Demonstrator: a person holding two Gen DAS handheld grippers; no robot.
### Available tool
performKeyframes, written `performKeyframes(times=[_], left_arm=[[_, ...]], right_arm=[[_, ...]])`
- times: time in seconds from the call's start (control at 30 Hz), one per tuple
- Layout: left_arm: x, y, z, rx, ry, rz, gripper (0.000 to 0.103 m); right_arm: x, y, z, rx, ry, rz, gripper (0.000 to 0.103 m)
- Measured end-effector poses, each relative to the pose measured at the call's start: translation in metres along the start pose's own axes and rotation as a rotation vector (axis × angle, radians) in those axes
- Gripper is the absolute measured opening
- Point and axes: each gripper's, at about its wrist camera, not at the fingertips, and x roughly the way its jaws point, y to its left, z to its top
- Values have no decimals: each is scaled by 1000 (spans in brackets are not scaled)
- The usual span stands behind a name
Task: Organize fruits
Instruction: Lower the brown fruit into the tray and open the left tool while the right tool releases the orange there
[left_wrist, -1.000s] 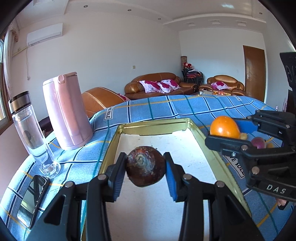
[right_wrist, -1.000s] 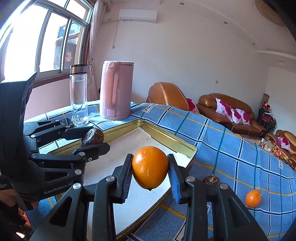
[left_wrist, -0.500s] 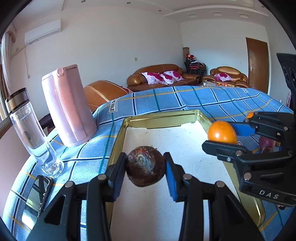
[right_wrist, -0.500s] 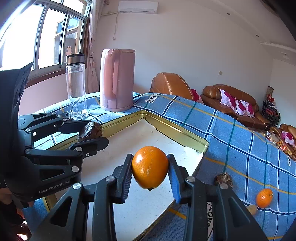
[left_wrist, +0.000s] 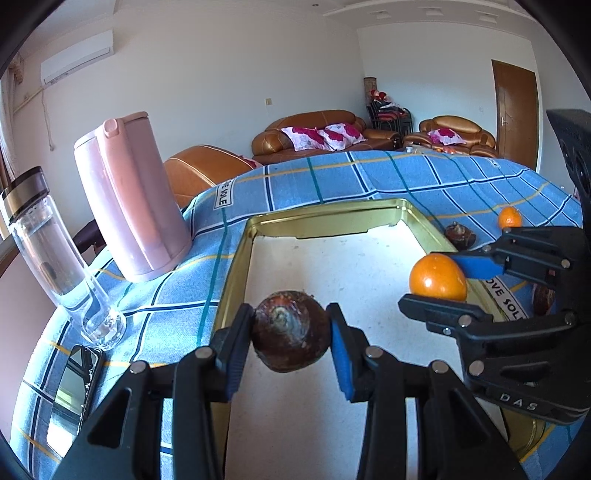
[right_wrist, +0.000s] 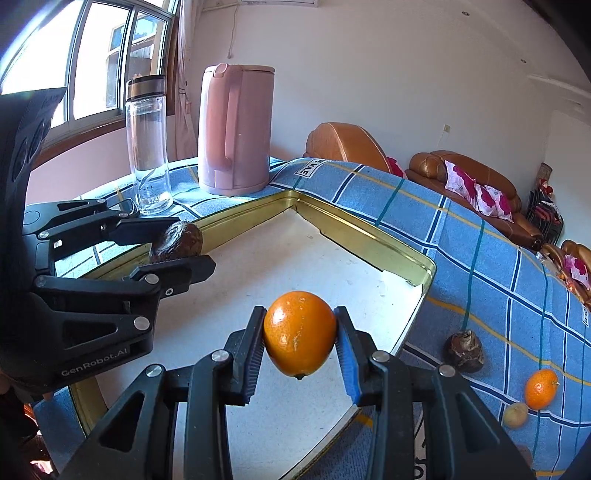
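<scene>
My left gripper is shut on a dark brown round fruit and holds it over the near left part of a gold-rimmed tray with a white floor. My right gripper is shut on an orange and holds it over the tray's right side. In the left wrist view the orange and right gripper show at the right. In the right wrist view the brown fruit and left gripper show at the left.
On the blue checked cloth right of the tray lie another brown fruit, a small orange and a small yellowish fruit. A pink kettle, a glass bottle and a phone stand left of the tray.
Both grippers have moved lower and closer over the tray, each still holding its fruit. The tray's floor fills more of both views.
</scene>
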Motion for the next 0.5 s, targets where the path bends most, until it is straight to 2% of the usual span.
performKeyframes(times=[0.5], left_arm=[[8,0,0,18,57,-7,42]], right_arm=[[15,3,-4,-13,80,-12,38]])
